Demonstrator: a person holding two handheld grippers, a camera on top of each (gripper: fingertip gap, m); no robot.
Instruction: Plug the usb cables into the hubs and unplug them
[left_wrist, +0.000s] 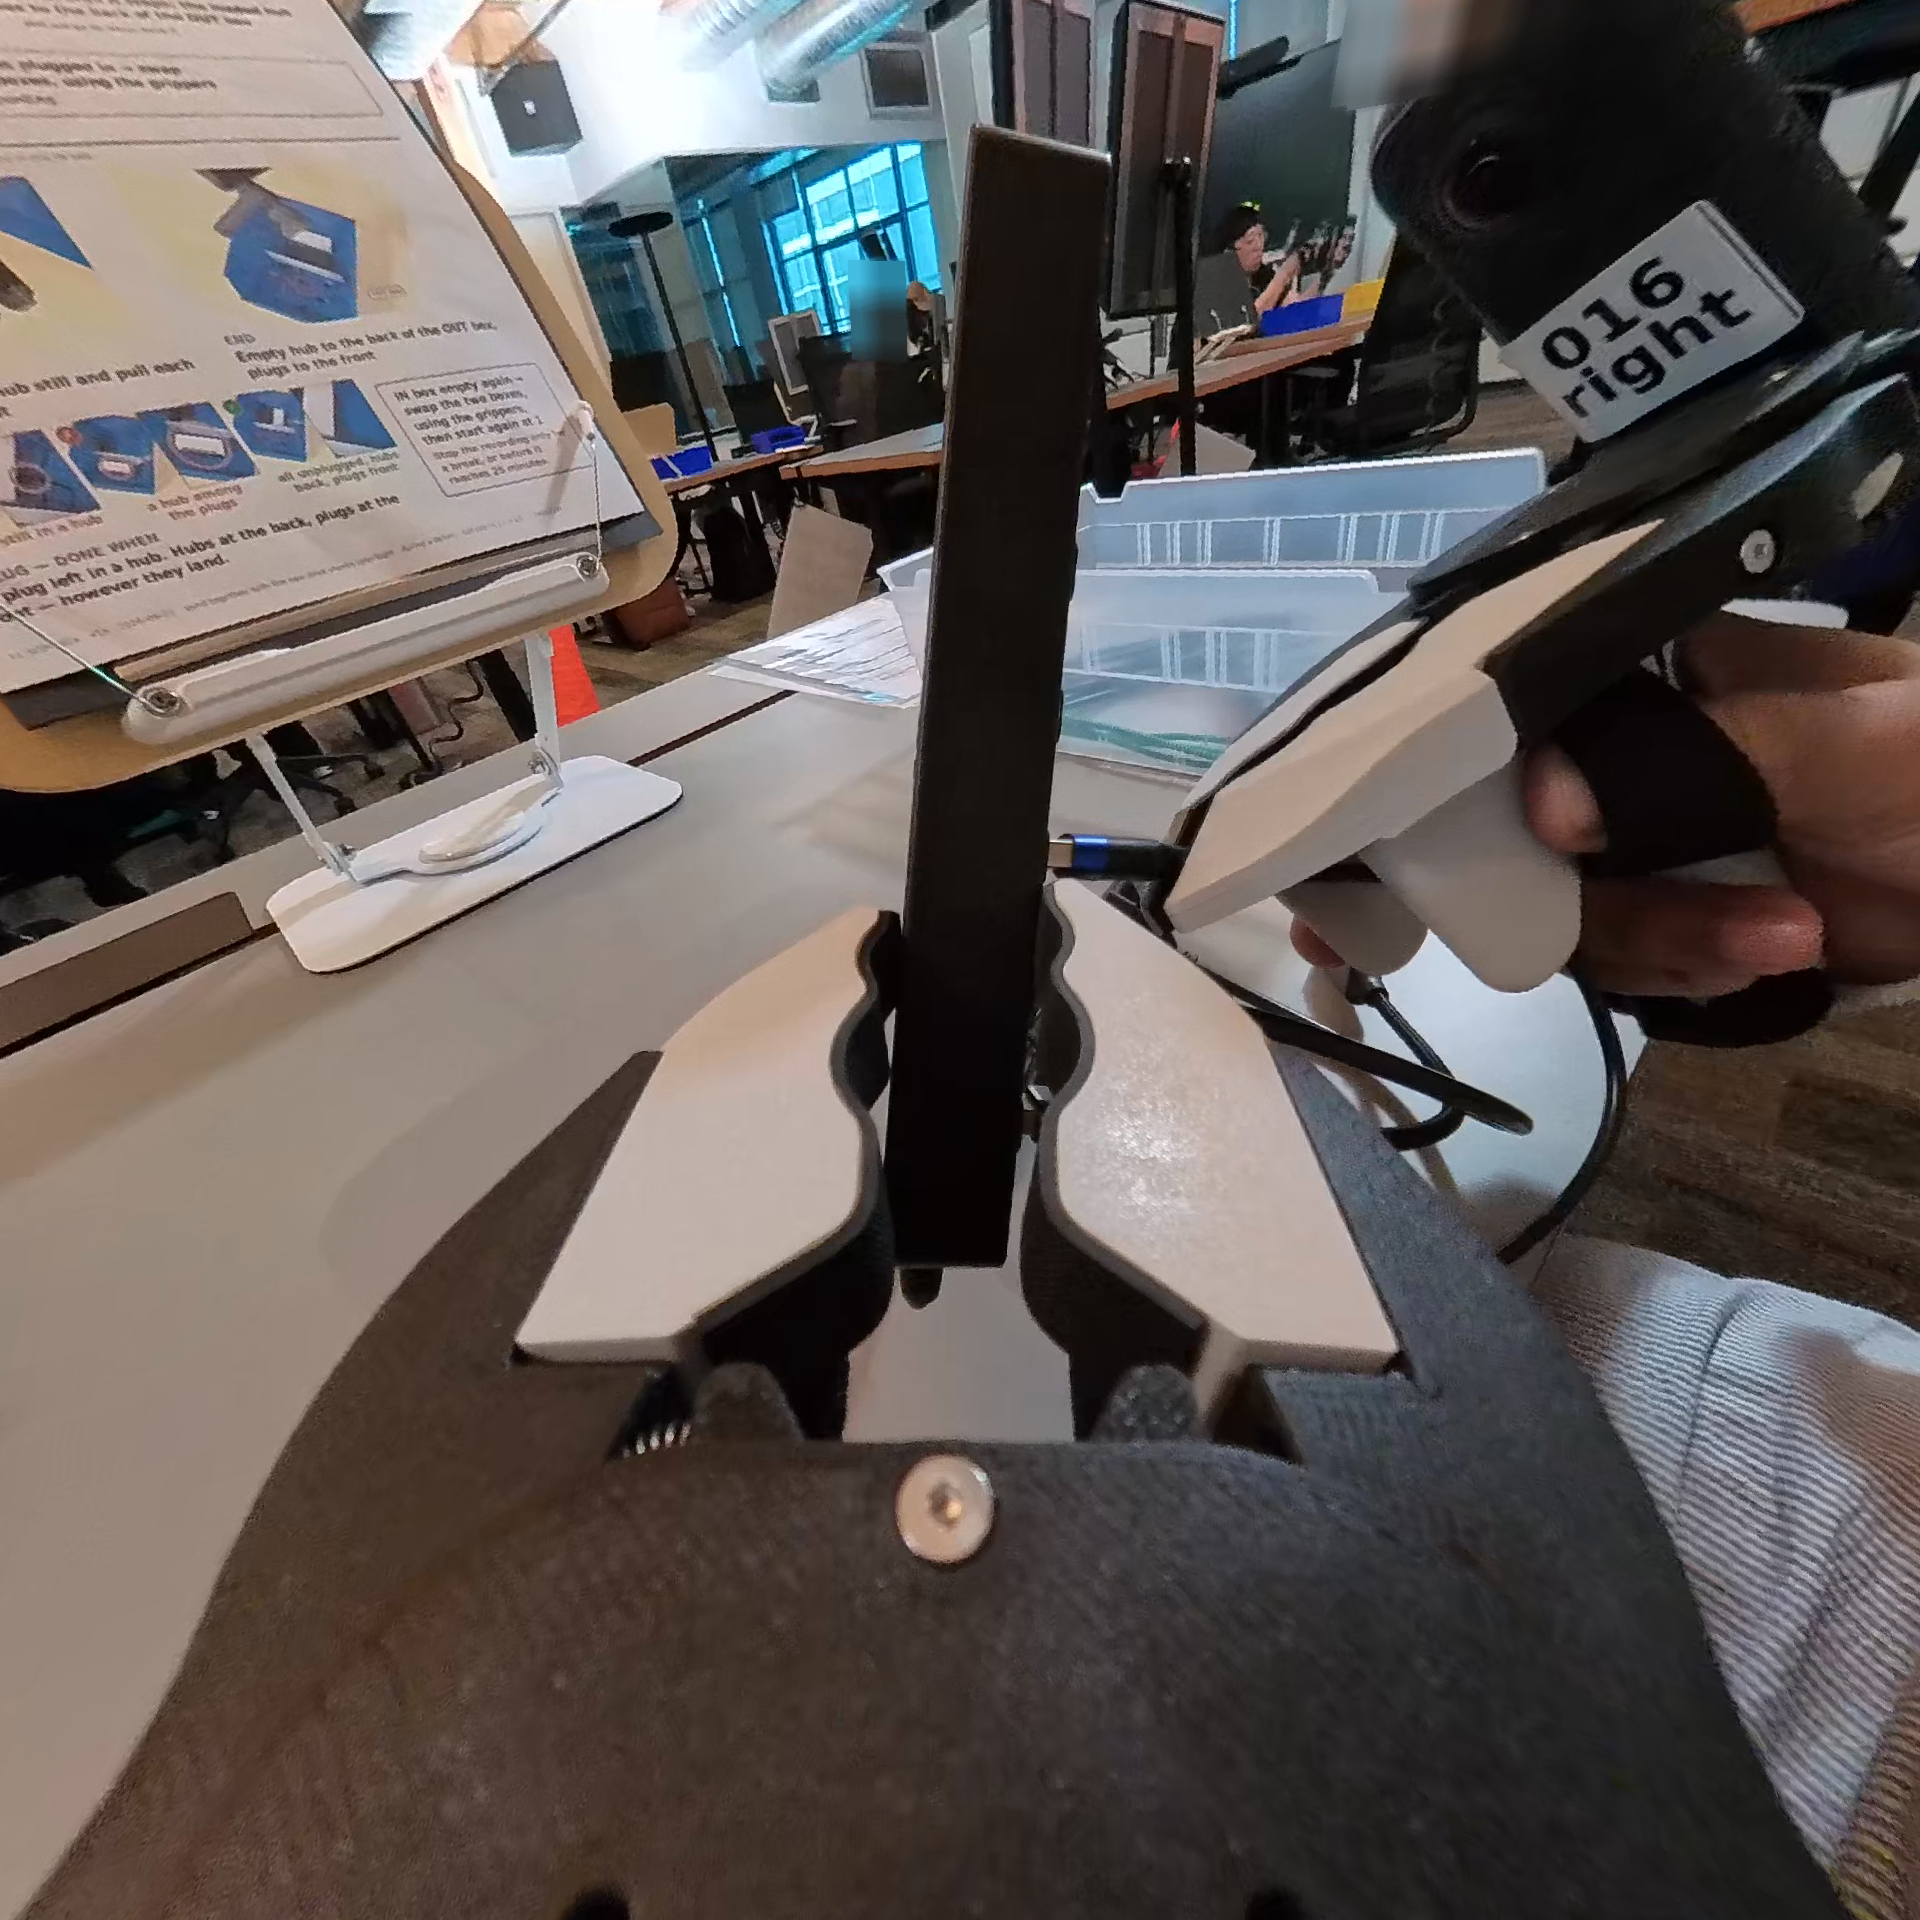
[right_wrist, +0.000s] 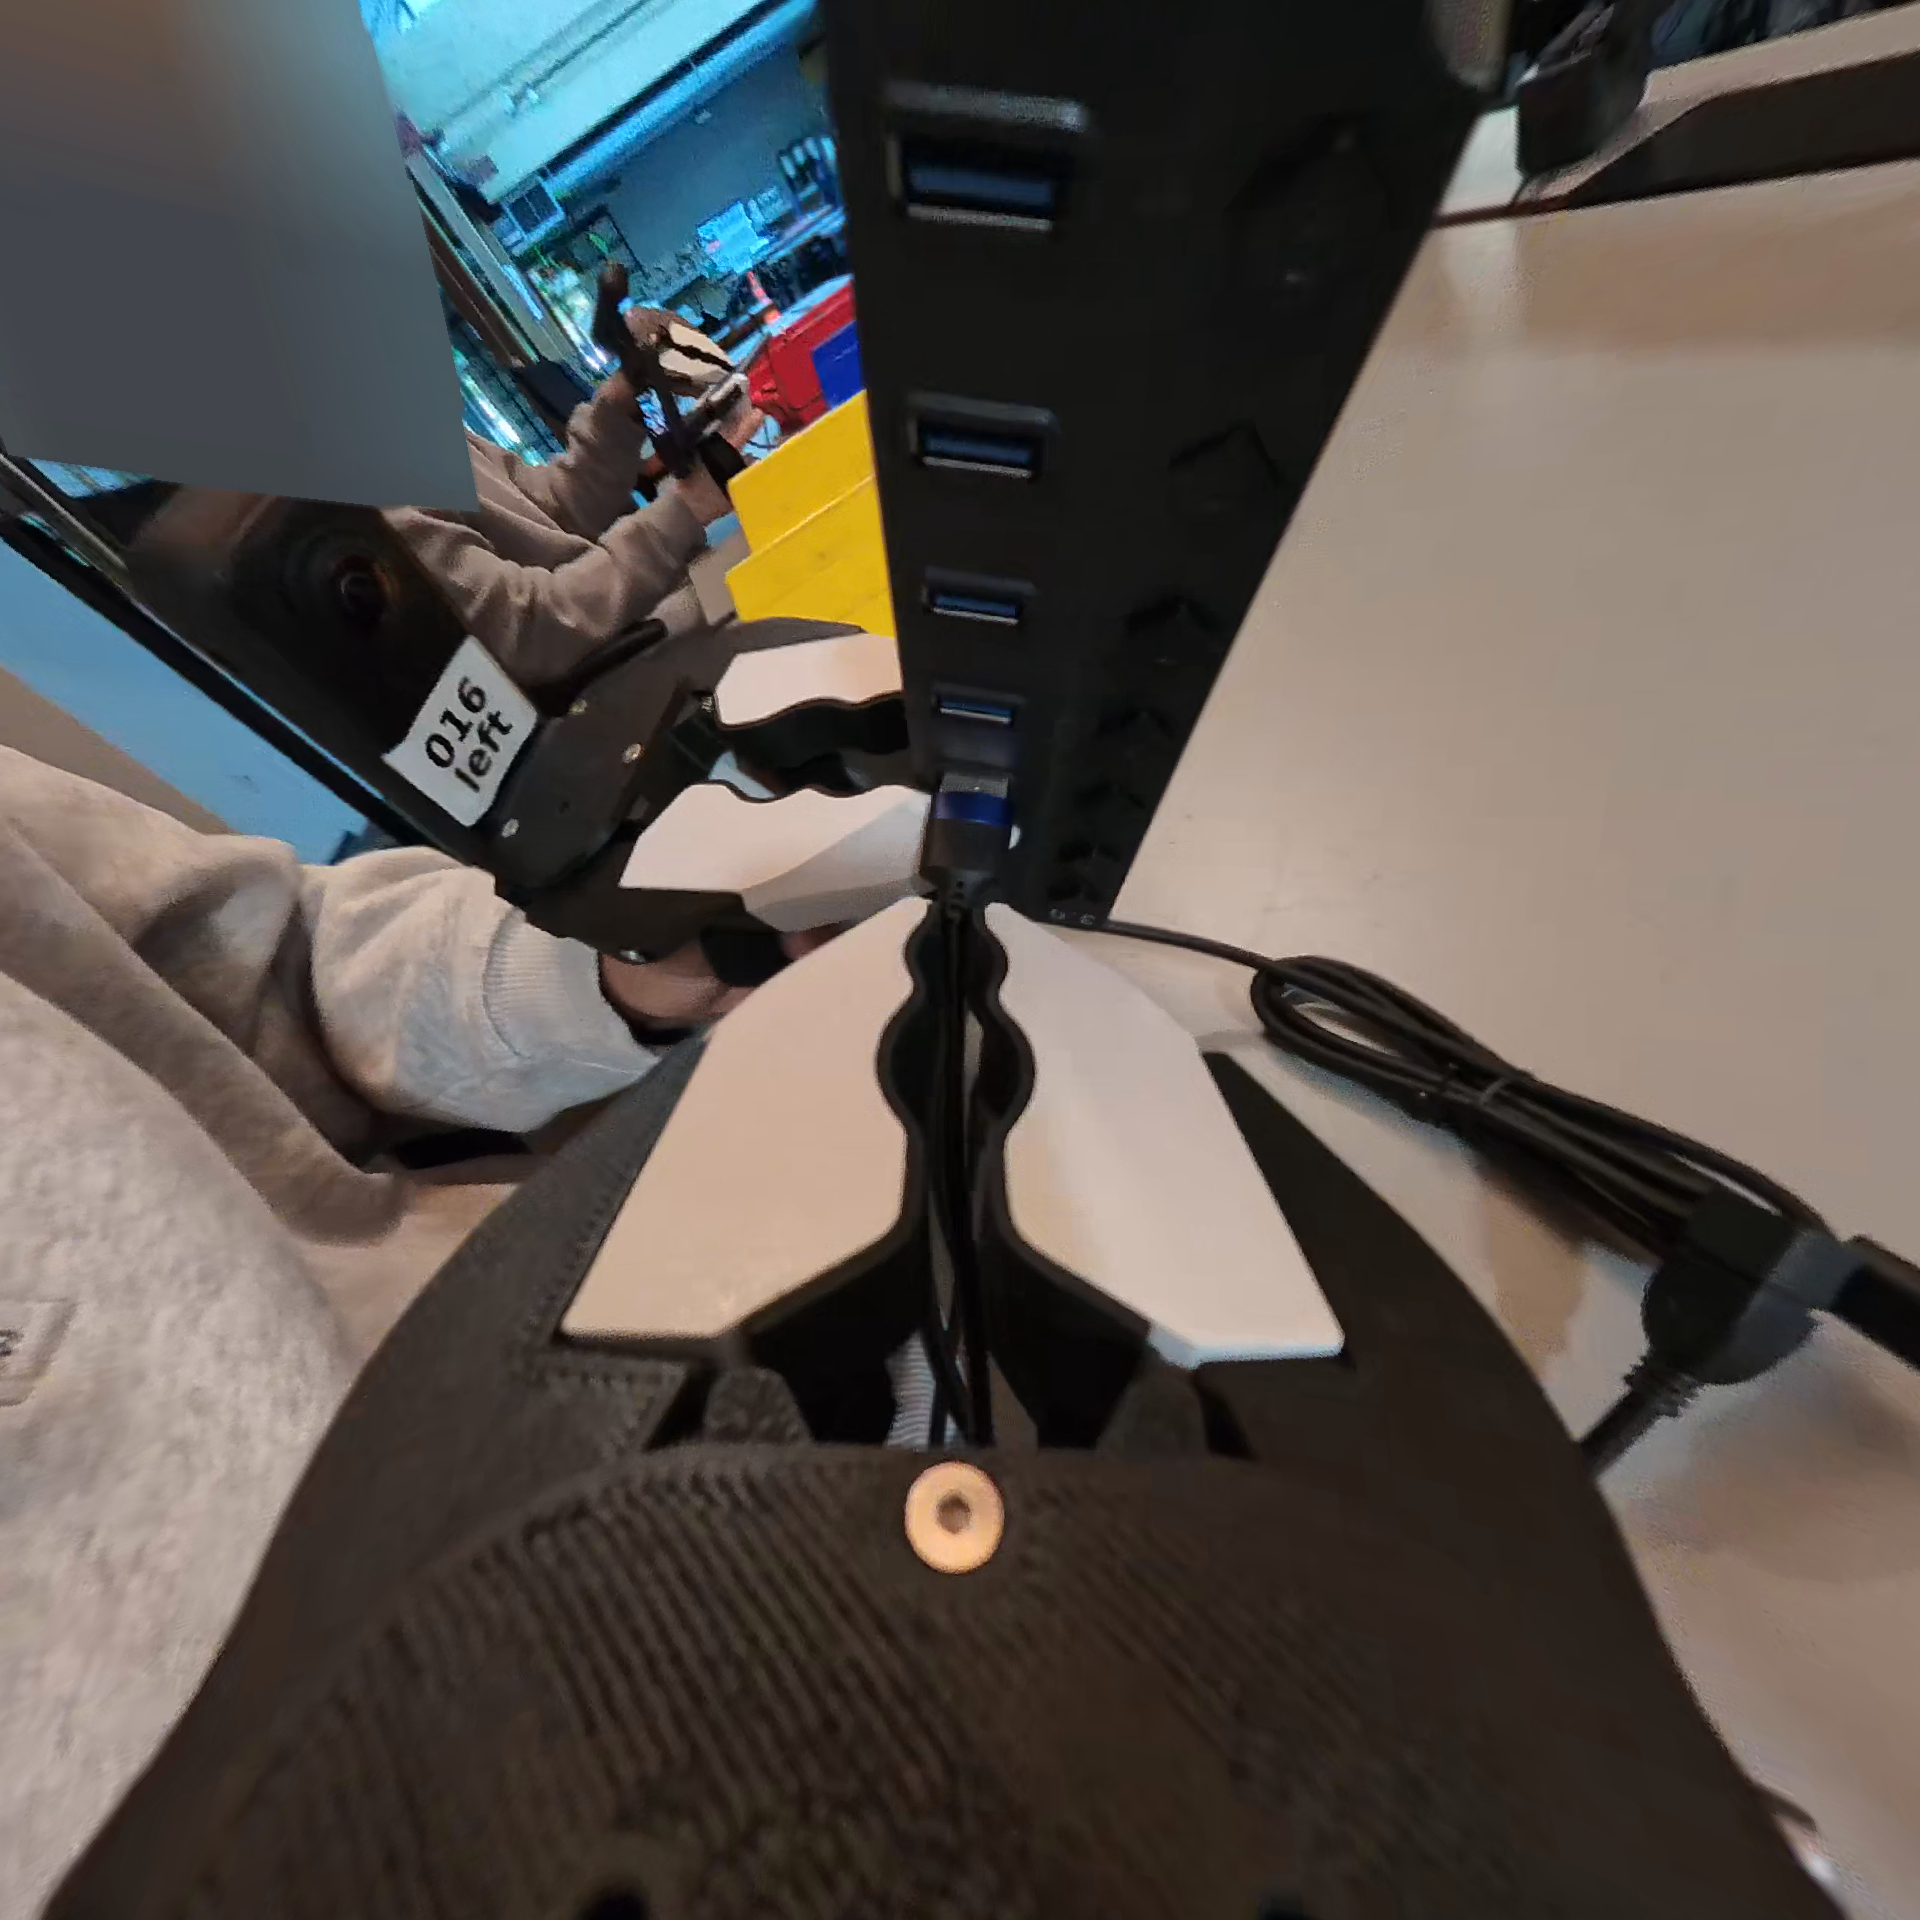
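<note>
The left gripper has its 2 white fingers closed against the sides of a long black plastic USB hub, holding it upright above the near edge of the pale grey table. In the right wrist view the hub shows a column of 4 blue-lined ports facing the right gripper, and a fifth position at the bottom takes the blue-collared black USB plug. How deep the plug sits in its port cannot be told.

The right gripper's white fingers are nearly together, pinching the thin black cable just behind the plug, and the cable runs back between them. In the left wrist view the plug points sideways at the hub's lower part.

A coiled black cable bundle lies on the table near its right edge. Toward the far edge stand a white document stand with a printed instruction sheet and a clear plastic bin.
</note>
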